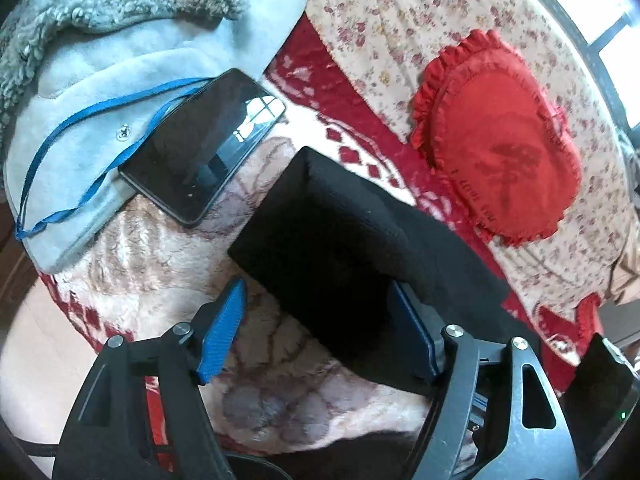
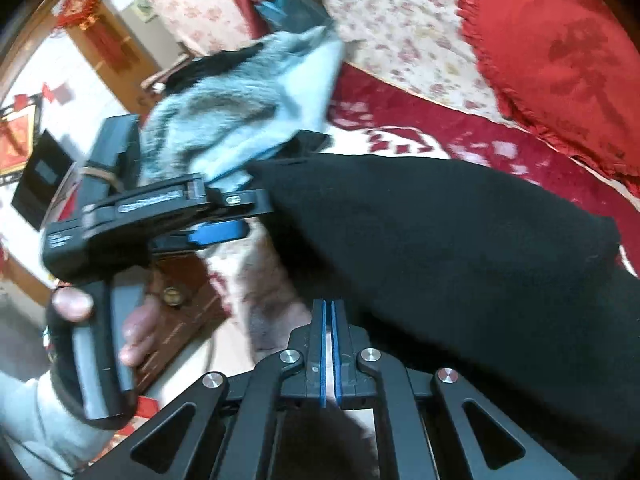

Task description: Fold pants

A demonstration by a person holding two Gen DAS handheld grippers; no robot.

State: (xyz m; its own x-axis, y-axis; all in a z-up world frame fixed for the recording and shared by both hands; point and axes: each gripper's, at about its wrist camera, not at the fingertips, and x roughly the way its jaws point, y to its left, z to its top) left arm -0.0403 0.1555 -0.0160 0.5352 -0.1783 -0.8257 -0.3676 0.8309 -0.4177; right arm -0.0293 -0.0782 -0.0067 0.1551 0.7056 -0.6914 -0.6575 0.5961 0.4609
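Observation:
The black pants (image 1: 352,248) lie folded into a thick rectangle on a red and cream blanket (image 1: 280,360). My left gripper (image 1: 320,320) is open wide; the near end of the pants lies between its blue pads (image 1: 224,332) without being squeezed. In the right wrist view the pants (image 2: 460,240) fill the right half. My right gripper (image 2: 330,306) is shut with nothing visible between its pads, just left of the pants' near edge. The left gripper (image 2: 248,218) shows there from the side, held by a hand (image 2: 136,332) at the pants' left end.
A black phone (image 1: 204,144) with a blue lanyard (image 1: 60,132) rests on a light-blue fleece jacket (image 1: 120,60), just beyond the pants on the left. A red frilled heart cushion (image 1: 496,140) lies on floral cloth (image 1: 400,20) to the right. The blanket's edge drops off at the lower left.

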